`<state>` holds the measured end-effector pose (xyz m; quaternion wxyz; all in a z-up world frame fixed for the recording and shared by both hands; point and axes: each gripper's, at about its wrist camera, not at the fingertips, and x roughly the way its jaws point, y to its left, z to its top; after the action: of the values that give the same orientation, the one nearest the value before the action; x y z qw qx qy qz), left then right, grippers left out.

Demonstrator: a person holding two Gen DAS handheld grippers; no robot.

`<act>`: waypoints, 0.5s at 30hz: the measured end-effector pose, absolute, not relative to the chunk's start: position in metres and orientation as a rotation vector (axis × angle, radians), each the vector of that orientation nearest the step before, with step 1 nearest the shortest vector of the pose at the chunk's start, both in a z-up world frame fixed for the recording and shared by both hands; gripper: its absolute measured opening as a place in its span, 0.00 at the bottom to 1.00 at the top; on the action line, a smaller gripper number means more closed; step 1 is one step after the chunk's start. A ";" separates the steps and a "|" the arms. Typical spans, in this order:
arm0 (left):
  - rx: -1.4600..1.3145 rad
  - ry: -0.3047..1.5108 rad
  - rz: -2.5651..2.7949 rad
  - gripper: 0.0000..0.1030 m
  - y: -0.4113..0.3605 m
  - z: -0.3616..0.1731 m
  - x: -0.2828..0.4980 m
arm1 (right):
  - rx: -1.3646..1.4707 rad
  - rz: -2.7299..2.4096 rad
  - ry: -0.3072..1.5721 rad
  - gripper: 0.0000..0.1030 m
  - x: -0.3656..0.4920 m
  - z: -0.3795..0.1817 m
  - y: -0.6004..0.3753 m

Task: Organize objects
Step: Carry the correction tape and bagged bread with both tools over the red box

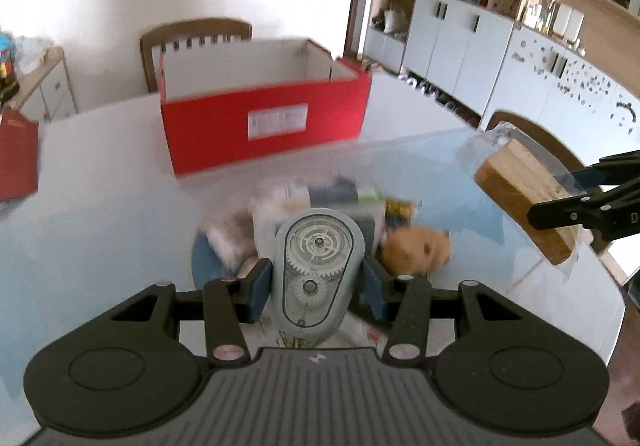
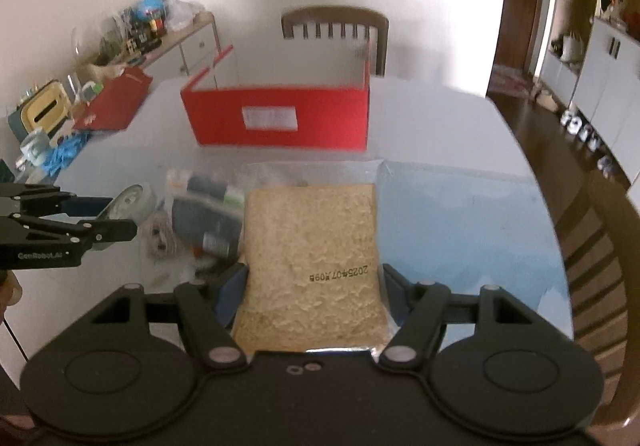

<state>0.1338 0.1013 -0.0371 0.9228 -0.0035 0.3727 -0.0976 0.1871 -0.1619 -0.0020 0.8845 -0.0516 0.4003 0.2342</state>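
My left gripper (image 1: 318, 282) is shut on a pale grey-blue tape dispenser (image 1: 318, 266) with clear gears, held upright above the table. In the right wrist view the left gripper (image 2: 120, 216) and the dispenser (image 2: 132, 202) show at the left. My right gripper (image 2: 314, 286) is shut on a slice of bread in a clear bag (image 2: 312, 262). From the left wrist view the bread (image 1: 516, 186) hangs at the right in the right gripper (image 1: 556, 194). An open red box (image 1: 264, 126) (image 2: 280, 118) stands farther back on the table.
Below the grippers lies a pile: an orange plush toy (image 1: 416, 250), a white plush dog (image 2: 160, 238) and bagged packs (image 2: 208, 206). The red lid (image 2: 116, 102) lies at the table's left edge. A chair (image 2: 334, 22) stands behind the box, another chair (image 2: 592, 246) at the right.
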 end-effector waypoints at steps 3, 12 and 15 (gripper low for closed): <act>0.020 0.731 -0.196 0.46 0.108 -0.018 0.148 | -0.102 0.489 0.800 0.68 0.203 0.015 -0.158; 0.039 0.684 -0.171 0.46 0.139 0.027 0.199 | -0.110 0.493 0.754 0.68 0.251 0.045 -0.136; 0.047 0.676 -0.172 0.46 0.145 0.038 0.217 | -0.119 0.494 0.747 0.68 0.268 0.051 -0.125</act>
<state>0.2166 0.1453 0.0376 0.9395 0.0231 0.3311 -0.0845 0.2683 -0.1253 0.0509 0.8997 -0.0576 0.3609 0.2388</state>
